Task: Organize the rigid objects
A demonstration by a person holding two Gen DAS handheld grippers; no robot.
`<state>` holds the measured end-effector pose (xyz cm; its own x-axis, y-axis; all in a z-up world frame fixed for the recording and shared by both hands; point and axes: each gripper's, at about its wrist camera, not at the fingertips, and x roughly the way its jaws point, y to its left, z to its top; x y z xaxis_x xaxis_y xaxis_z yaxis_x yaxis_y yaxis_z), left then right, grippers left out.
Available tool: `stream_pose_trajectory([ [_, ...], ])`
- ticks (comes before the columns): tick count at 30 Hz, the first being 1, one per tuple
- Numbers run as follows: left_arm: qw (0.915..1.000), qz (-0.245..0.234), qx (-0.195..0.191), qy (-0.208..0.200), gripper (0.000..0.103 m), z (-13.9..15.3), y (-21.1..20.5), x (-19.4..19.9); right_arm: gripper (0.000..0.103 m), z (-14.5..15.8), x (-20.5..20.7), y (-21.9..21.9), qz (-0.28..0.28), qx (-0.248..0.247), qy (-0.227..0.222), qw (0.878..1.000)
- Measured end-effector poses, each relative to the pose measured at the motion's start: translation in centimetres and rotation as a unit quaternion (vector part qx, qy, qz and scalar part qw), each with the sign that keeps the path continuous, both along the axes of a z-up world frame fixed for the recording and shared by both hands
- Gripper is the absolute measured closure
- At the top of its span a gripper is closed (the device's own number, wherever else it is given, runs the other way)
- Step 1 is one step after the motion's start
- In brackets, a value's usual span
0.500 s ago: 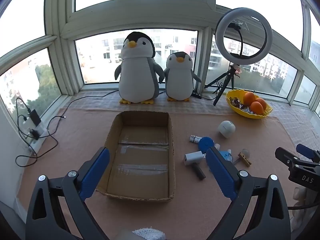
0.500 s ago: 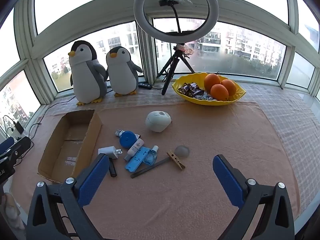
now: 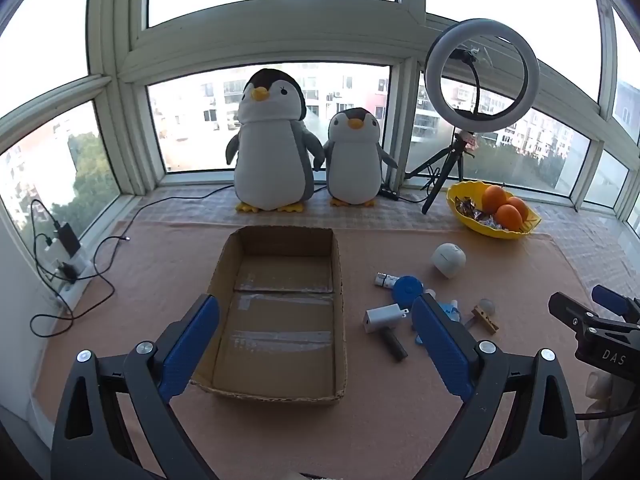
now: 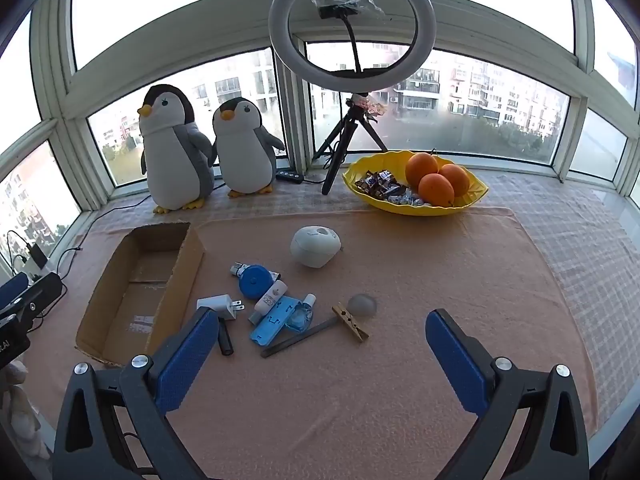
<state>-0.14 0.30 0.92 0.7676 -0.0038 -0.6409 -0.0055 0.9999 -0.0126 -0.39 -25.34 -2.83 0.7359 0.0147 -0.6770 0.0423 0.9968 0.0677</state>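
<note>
An empty cardboard box [image 3: 280, 312] [image 4: 140, 292] lies open on the pink mat. Right of it is a cluster of small items: a white plug adapter [image 4: 218, 306] [image 3: 382, 317], a blue round disc [image 4: 254, 280] [image 3: 407, 289], a white tube [image 4: 271, 298], a blue flat holder [image 4: 276, 320], a wooden clothespin [image 4: 351, 322] [image 3: 485, 320], a grey dome [image 4: 362, 305] and a white rounded device [image 4: 314, 246] [image 3: 449, 259]. My left gripper [image 3: 316, 344] hangs open over the box's near end. Above the mat in front of the cluster, my right gripper [image 4: 320, 352] is open and holds nothing.
Two plush penguins [image 3: 276, 148] stand on the sill behind the box. A ring light on a tripod [image 4: 352, 32] and a yellow bowl [image 4: 472, 200] of oranges and sweets sit at the back right. Cables and a charger [image 3: 66, 240] lie at the left.
</note>
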Motion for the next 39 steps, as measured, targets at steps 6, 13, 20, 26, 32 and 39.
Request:
stream_pose_trajectory([
  [6, 1.0000, 0.000, 0.000, -0.006, 0.006, 0.1, -0.8, -0.1, 0.001, 0.5, 0.3, -0.4, 0.002, -0.001, -0.001, 1.000],
  [13, 1.0000, -0.004, 0.001, -0.007, 0.006, -0.1, -0.9, -0.2, 0.001, 0.2, 0.2, -0.1, 0.003, -0.001, 0.000, 1.000],
  [20, 1.0000, -0.004, 0.001, -0.007, 0.006, -0.1, -0.9, -0.3, 0.001, 0.2, 0.2, 0.1, 0.004, 0.000, 0.001, 1.000],
  [26, 1.0000, -0.004, 0.001, -0.008, 0.006, -0.2, -0.9, -0.3, 0.001, 0.1, 0.1, 0.1, 0.002, 0.000, 0.001, 1.000],
  [32, 1.0000, -0.004, 0.001, -0.009, 0.006, -0.2, -0.9, -0.3, 0.001, 0.0, 0.3, 0.1, 0.003, 0.002, 0.005, 1.000],
  [39, 1.0000, -0.004, 0.000, -0.009, 0.006, -0.2, -1.0, -0.4, 0.001, 0.0, 0.2, 0.0, 0.001, 0.002, 0.005, 1.000],
])
